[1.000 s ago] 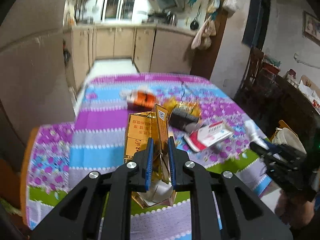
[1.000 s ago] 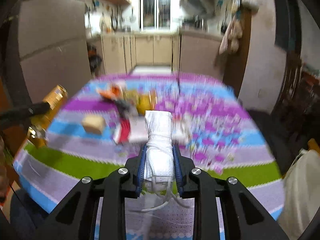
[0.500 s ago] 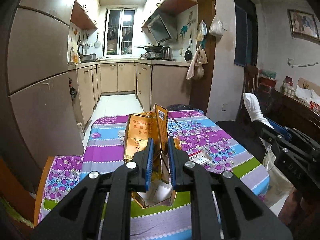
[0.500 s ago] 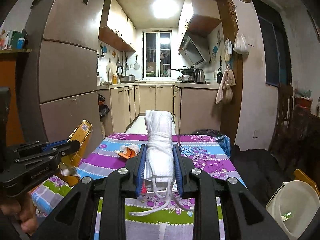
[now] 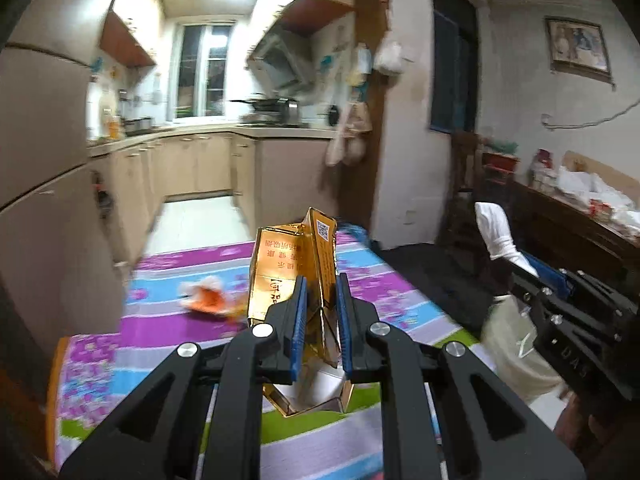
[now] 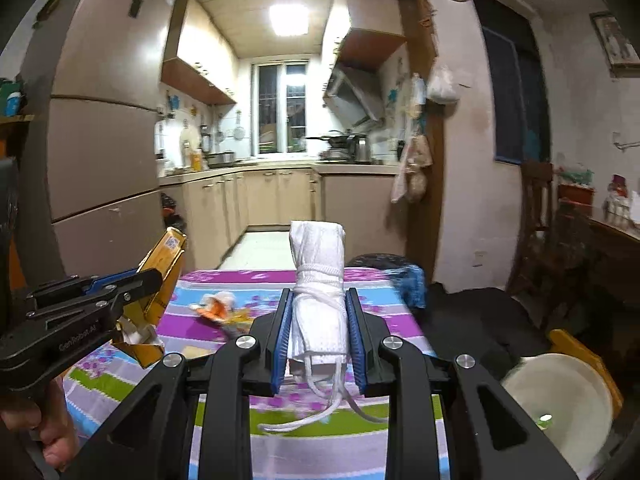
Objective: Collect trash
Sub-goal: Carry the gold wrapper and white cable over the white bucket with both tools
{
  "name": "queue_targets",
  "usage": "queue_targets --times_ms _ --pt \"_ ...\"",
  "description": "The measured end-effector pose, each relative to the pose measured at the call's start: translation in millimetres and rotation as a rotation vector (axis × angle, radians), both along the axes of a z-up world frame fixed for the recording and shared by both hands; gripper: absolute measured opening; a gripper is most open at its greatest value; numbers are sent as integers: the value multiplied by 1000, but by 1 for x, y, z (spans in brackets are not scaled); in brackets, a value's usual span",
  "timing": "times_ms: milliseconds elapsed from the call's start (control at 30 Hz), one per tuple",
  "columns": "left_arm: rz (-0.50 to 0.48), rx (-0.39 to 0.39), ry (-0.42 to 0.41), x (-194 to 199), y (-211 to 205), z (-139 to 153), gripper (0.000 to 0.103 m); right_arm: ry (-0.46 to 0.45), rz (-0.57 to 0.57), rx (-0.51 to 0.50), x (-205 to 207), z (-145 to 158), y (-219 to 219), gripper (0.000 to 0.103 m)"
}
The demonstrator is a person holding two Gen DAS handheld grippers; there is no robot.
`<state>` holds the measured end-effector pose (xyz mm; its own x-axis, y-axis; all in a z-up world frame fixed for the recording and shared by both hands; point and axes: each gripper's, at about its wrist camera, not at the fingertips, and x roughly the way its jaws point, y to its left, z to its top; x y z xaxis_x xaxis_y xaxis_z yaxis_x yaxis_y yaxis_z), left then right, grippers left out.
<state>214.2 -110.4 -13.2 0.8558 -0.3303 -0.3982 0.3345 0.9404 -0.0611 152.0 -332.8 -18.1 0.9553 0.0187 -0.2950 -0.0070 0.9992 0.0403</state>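
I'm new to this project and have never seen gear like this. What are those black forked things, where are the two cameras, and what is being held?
No robot here: a person holds a hand-operated two-finger gripper in each hand, each carrying a fisheye camera looking along its fingers. One picture comes from the left gripper, the other from the right gripper; each also glimpses the other at its edge. The left is shut on a crushed gold carton. The right is shut on a rolled white face mask tied with its own strings. Below lies a table with a striped floral tablecloth, where an orange wrapper remains. A white bin stands at lower right.
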Motion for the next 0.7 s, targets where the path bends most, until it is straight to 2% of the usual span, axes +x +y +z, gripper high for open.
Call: queue_targets --times_ms 267,400,500,700 --pt "-253 5 53 8 -117 4 13 65 -203 -10 -24 9 -106 27" --pt "-393 30 116 9 -183 -4 13 164 -316 11 -36 4 -179 27" --pt "-499 60 195 14 -239 -15 13 249 -384 47 -41 -3 -233 27" --pt "-596 126 355 28 -314 -49 13 434 -433 117 -36 -30 -323 27"
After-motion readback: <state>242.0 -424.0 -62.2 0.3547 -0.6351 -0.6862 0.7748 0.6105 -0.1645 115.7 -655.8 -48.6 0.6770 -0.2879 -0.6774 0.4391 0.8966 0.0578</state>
